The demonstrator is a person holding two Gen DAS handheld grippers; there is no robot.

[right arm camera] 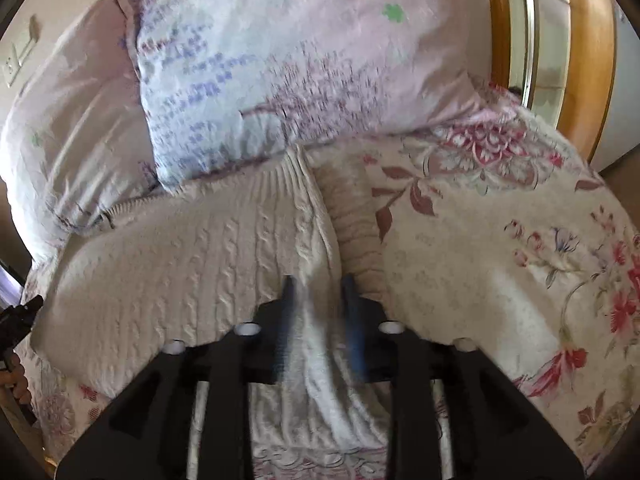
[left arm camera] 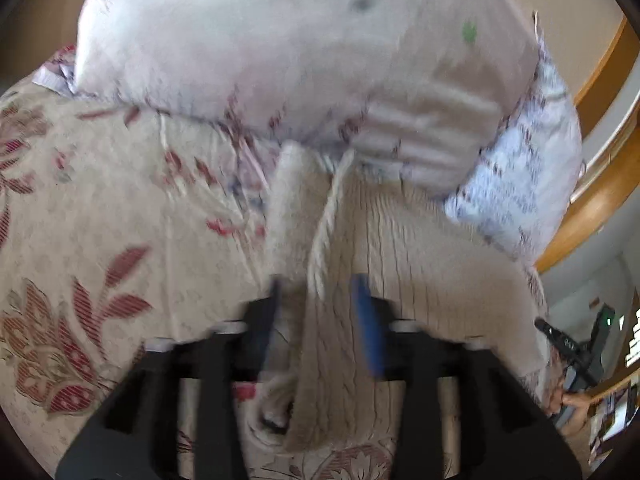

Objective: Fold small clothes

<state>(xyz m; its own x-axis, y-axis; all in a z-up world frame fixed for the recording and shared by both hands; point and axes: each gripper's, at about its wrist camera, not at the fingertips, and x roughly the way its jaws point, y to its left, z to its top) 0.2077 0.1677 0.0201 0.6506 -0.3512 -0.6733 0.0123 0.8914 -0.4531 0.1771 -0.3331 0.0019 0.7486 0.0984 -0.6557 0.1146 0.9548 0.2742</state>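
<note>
Pinching cream sweater (left arm camera: 320, 280), left gripper (left arm camera: 318, 312), right gripper (right arm camera: 320, 312), floral bedspread (right arm camera: 500, 280), pillows (right arm camera: 280, 80).

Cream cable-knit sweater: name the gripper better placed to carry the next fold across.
Probably neither alone. The left gripper and right gripper each pinch a bunched side of the sweater on the floral bedspread, so move both together.

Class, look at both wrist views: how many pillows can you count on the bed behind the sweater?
2. One pillow with purple lettering lies directly behind the cream cable-knit sweater; a plainer pale pillow sits to its left, partly tucked behind it. Others may be out of view.
</note>
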